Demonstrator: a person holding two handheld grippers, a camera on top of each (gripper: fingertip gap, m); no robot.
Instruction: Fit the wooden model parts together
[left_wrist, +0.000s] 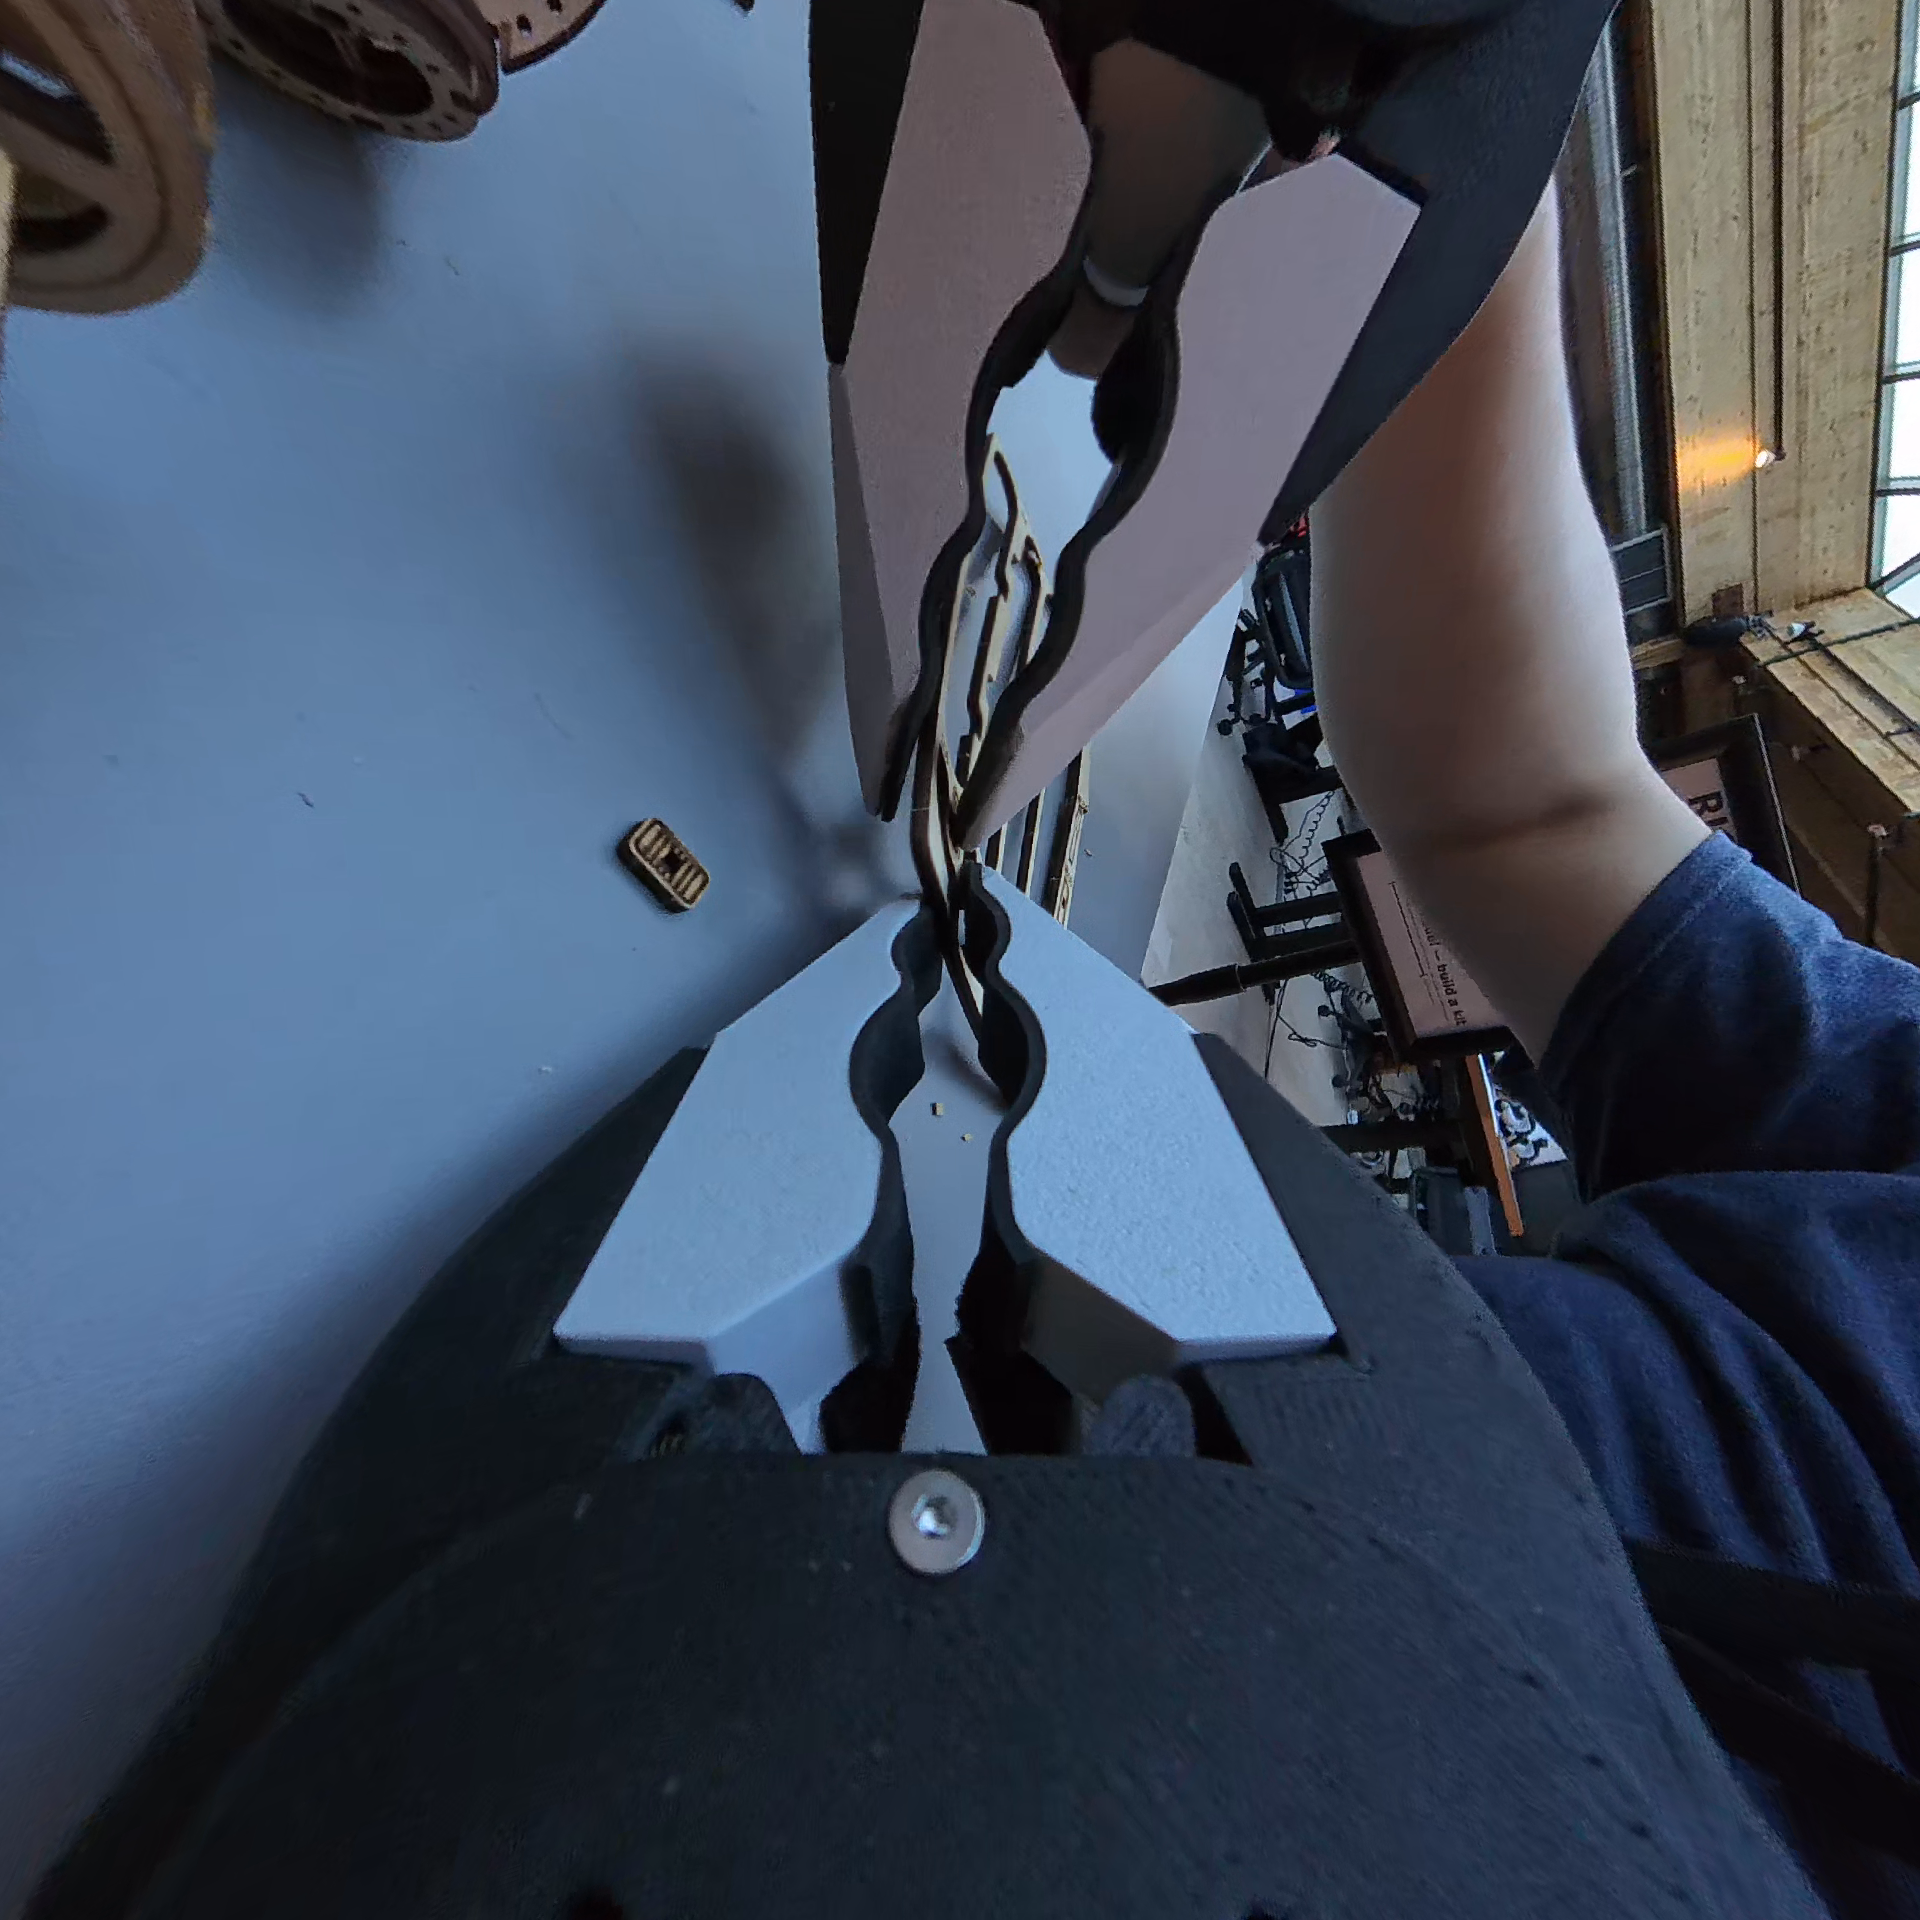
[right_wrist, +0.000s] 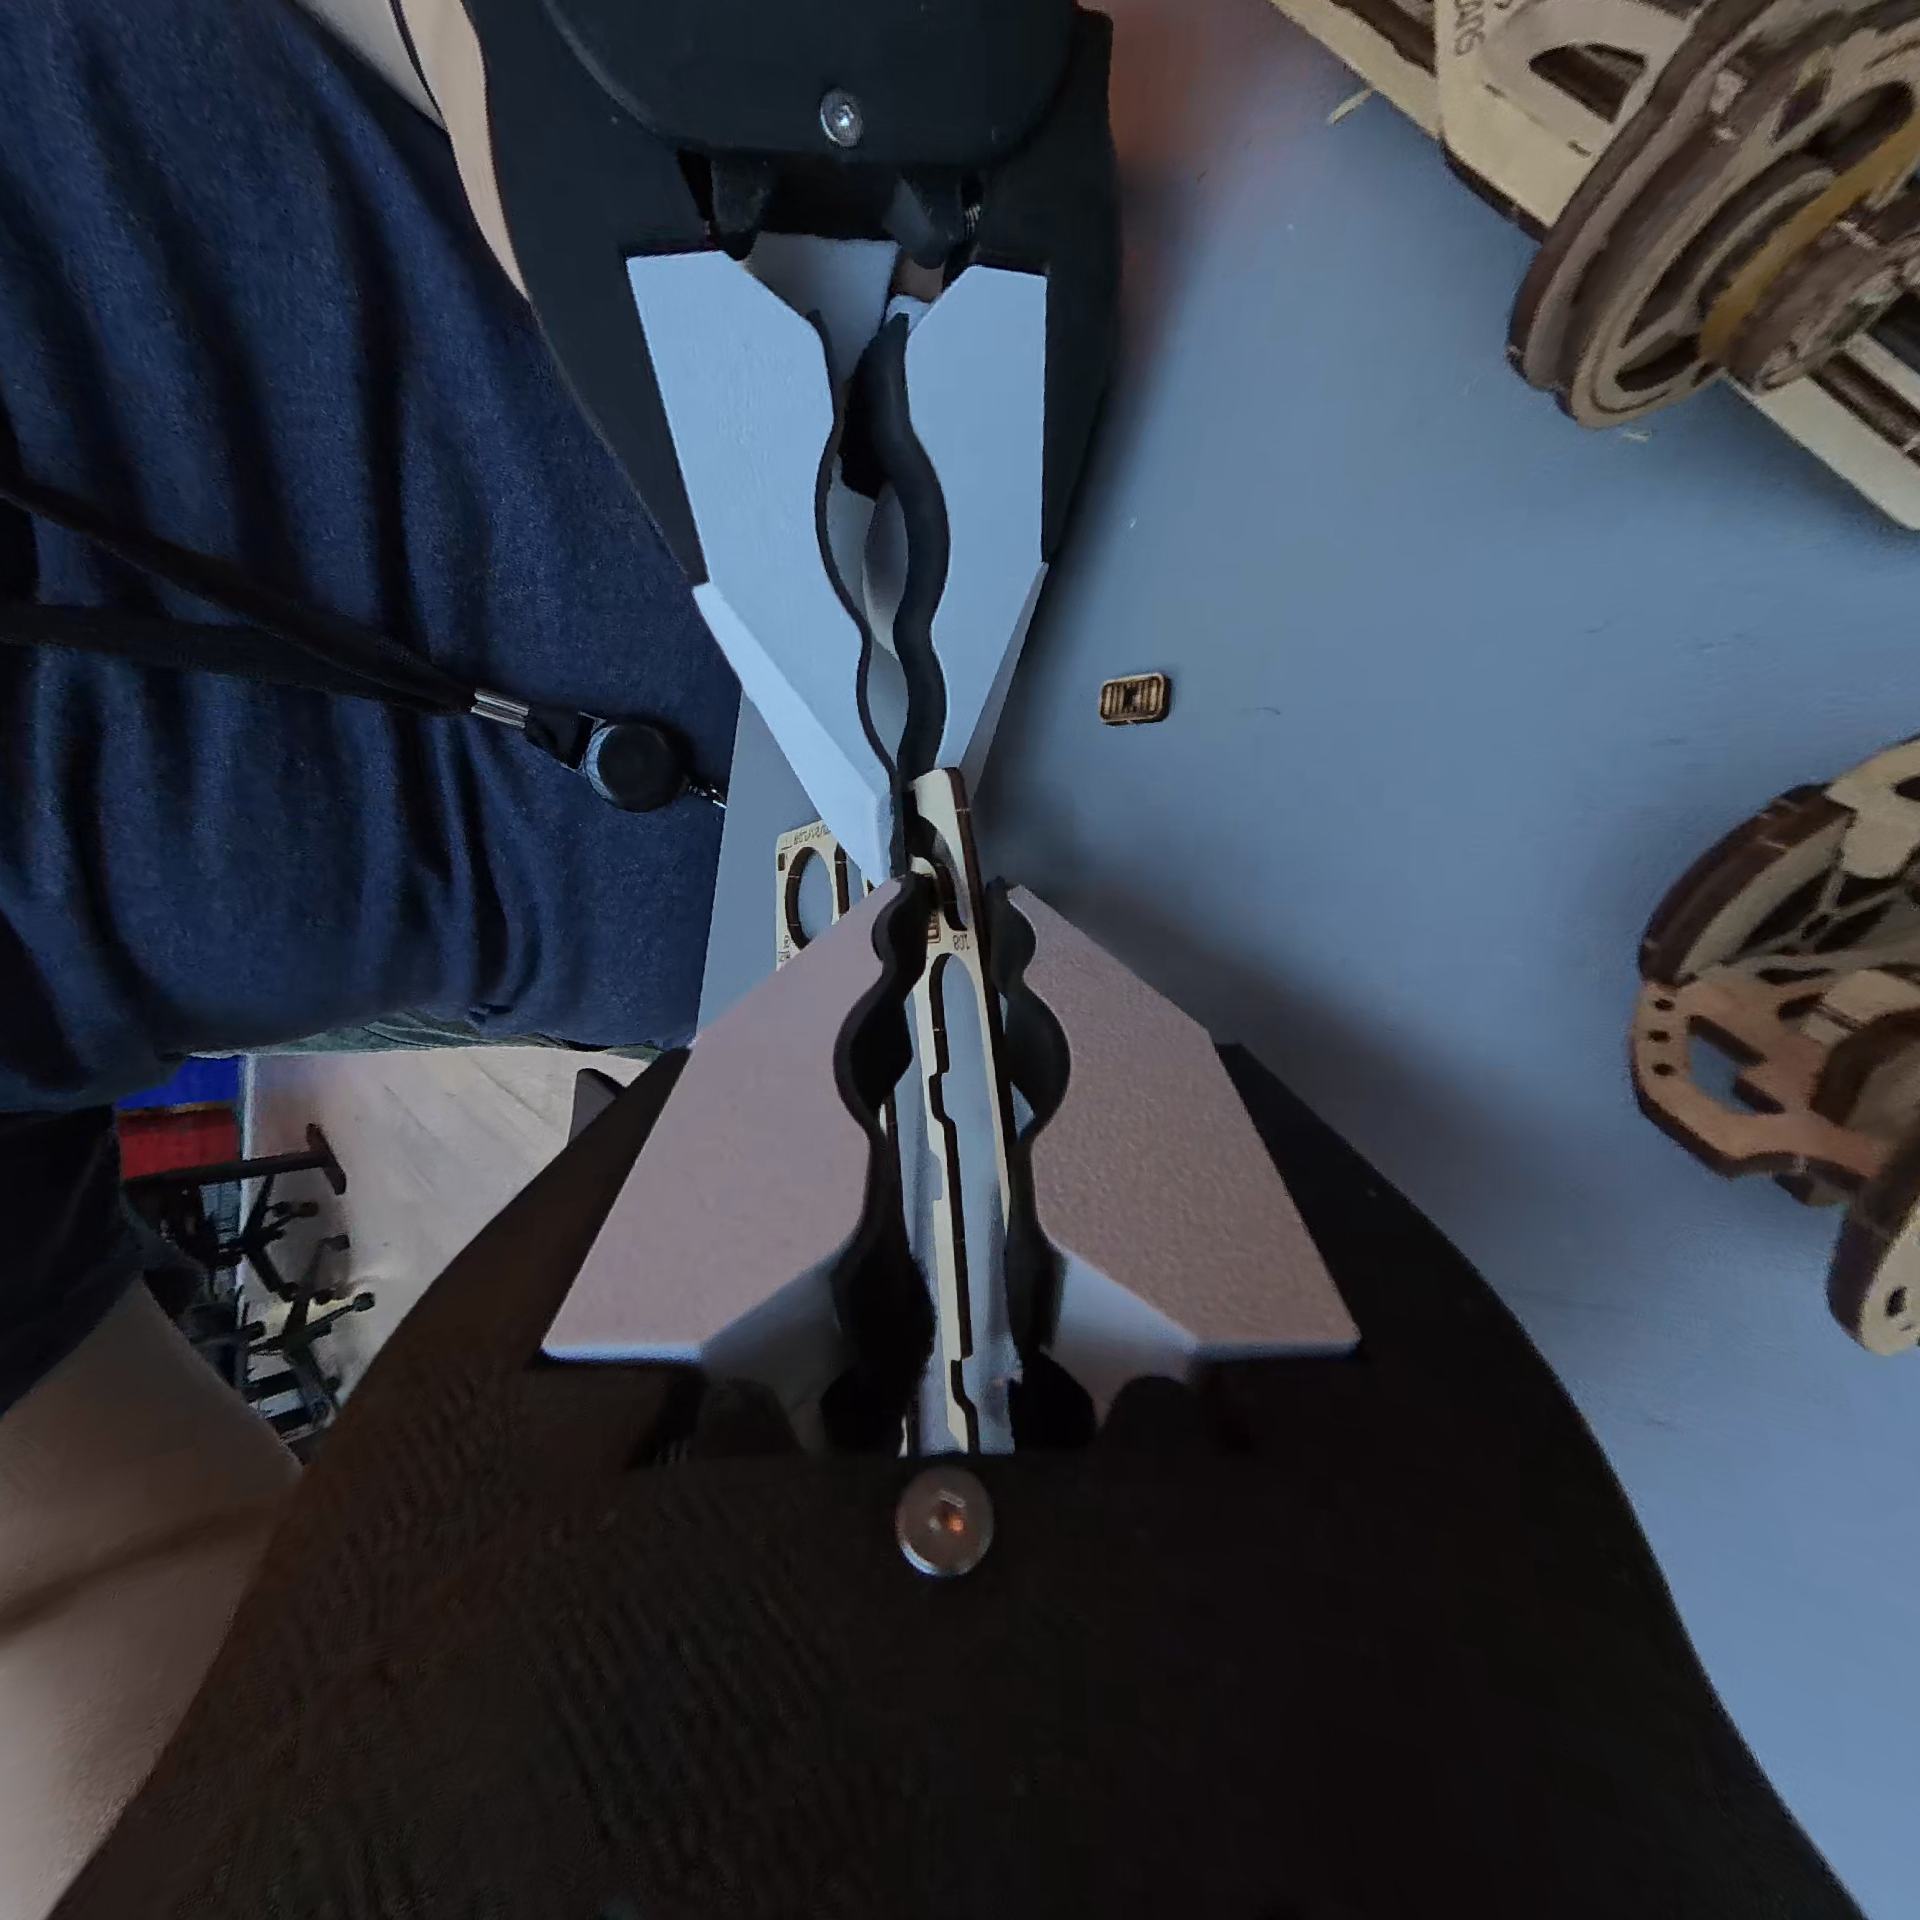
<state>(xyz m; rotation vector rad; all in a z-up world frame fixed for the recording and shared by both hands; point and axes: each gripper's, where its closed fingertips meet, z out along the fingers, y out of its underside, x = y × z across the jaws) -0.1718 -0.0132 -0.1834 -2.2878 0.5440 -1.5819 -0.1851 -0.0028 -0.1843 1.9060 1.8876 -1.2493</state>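
Desk (right_wrist: 1455, 727) pale blue, far edge cropped. Wooden wheel assemblies (right_wrist: 1714, 208) cut off at frame edges, detail blurred. Right gripper (right_wrist: 951, 894) and left gripper (left_wrist: 951, 883) meet tip to tip above desk, both clenched on slotted wooden strip (right_wrist: 956, 1091); strip's joint hidden between pads. Small wooden tile (right_wrist: 1135, 699) lies loose on desk nearby.

The wooden strip (right_wrist: 954, 1091) is held up over the table (right_wrist: 1403, 935). In the right wrist view, a small wooden piece (right_wrist: 1135, 699) is seen right of the strip, with the wooden models (right_wrist: 1766, 1091) farther right.
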